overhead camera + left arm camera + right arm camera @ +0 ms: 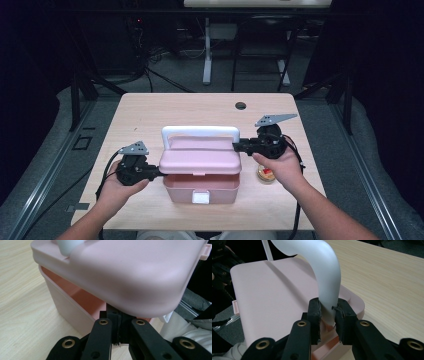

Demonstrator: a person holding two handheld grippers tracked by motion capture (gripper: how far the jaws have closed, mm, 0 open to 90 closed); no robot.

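Note:
A pink box (200,190) stands at the table's front middle with its pink lid (200,159) raised off the base. A white handle (200,131) stands up from the lid. My left gripper (156,171) is at the lid's left edge. In the left gripper view it (119,315) is shut, its tips tucked under the lid (130,272), with the box wall (67,307) and the pink inside below. My right gripper (237,146) is at the handle's right end. In the right gripper view it (328,312) is shut on the handle (322,267) just above the lid (272,295).
A small round dish with something red and yellow (266,174) sits on the wooden table (150,115) just under the right hand. A white latch (200,197) is on the box front. A round hole (240,105) is near the table's far edge.

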